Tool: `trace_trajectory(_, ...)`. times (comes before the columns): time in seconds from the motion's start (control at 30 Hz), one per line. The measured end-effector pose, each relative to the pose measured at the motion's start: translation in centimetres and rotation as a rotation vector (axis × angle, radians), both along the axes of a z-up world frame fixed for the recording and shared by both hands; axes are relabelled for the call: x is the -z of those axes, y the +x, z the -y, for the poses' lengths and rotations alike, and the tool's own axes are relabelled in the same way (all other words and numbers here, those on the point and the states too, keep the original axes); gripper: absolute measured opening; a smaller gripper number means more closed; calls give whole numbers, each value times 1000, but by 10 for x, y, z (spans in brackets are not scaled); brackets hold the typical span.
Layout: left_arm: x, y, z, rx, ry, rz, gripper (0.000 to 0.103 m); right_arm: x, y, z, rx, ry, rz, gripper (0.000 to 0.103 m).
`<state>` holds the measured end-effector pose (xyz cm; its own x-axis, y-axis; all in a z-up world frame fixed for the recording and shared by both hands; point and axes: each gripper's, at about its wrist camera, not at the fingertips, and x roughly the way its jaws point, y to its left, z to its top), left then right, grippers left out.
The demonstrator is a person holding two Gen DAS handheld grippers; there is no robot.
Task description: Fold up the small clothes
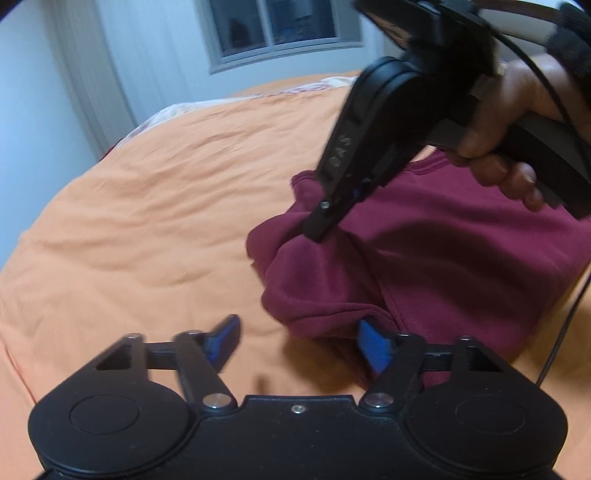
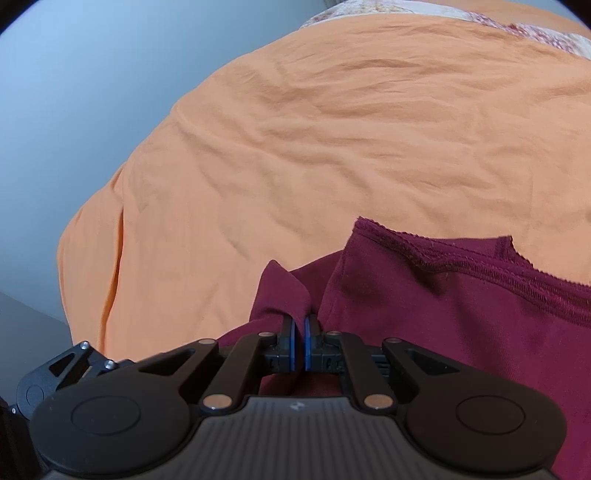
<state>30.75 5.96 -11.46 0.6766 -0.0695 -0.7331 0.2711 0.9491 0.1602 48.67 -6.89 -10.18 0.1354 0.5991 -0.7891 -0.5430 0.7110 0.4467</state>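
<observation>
A maroon garment (image 1: 443, 258) lies on an orange bed cover (image 1: 147, 221), its near left corner lifted into a bunched fold. My right gripper (image 1: 317, 230), held by a hand (image 1: 498, 122), comes down from the upper right and pinches that fold. In the right wrist view the right gripper (image 2: 300, 332) is shut on the maroon garment (image 2: 443, 332), cloth squeezed between its blue pads. My left gripper (image 1: 299, 339) stands open low over the bed; its right finger (image 1: 373, 343) touches the garment's near hem, its left finger (image 1: 225, 336) is over bare cover.
The orange cover (image 2: 332, 129) spreads wide to the left and far side. A patterned pillow (image 1: 325, 85) lies at the bed's far end under a window (image 1: 280, 29). A black cable (image 1: 565, 325) hangs at the right. A wall (image 2: 92, 92) borders the bed's left edge.
</observation>
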Motion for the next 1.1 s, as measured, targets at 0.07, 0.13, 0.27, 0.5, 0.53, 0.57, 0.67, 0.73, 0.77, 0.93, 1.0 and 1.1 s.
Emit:
trace_trajectory(0.07,0,1,-1,20,-21,-23,33,-2,-1,-2,-15,-4,8,6)
trace_trajectory(0.13,1,4,-5,13,-69,-50,19,-4,-2,-3,-27,-6,17,6)
trace_trajectory(0.27,-2,3,-17,-78,-195,-100,6,-8,-3,-3,-28,32,16,6)
trace_trajectory(0.5,-4,-27,-35,-326,-382,-147,5,-15,-15,-13,-72,32,61,25)
trace_trajectory(0.53,-2,-33,-38,-370,-421,-172,5,-15,-18,-14,-64,16,80,54)
trace_trajectory(0.57,3,-36,-42,-417,-465,-198,5,-16,-21,-12,-48,4,100,67)
trace_trajectory(0.67,16,-45,-51,-516,-530,-261,0,-19,-29,8,49,3,128,90)
trace_trajectory(0.73,23,-50,-55,-545,-544,-309,0,-21,-39,32,125,7,142,97)
trace_trajectory(0.77,26,-52,-57,-557,-547,-331,8,-22,-46,45,161,6,155,99)
trace_trajectory(0.93,14,-64,-55,-529,-516,-309,56,-12,-87,130,330,-35,150,103)
trace_trajectory(1.0,3,-67,-53,-515,-490,-253,77,-1,-101,166,408,-71,124,103)
trace_trajectory(1.1,-6,-50,-43,-453,-471,-212,80,18,-117,218,551,-159,86,103)
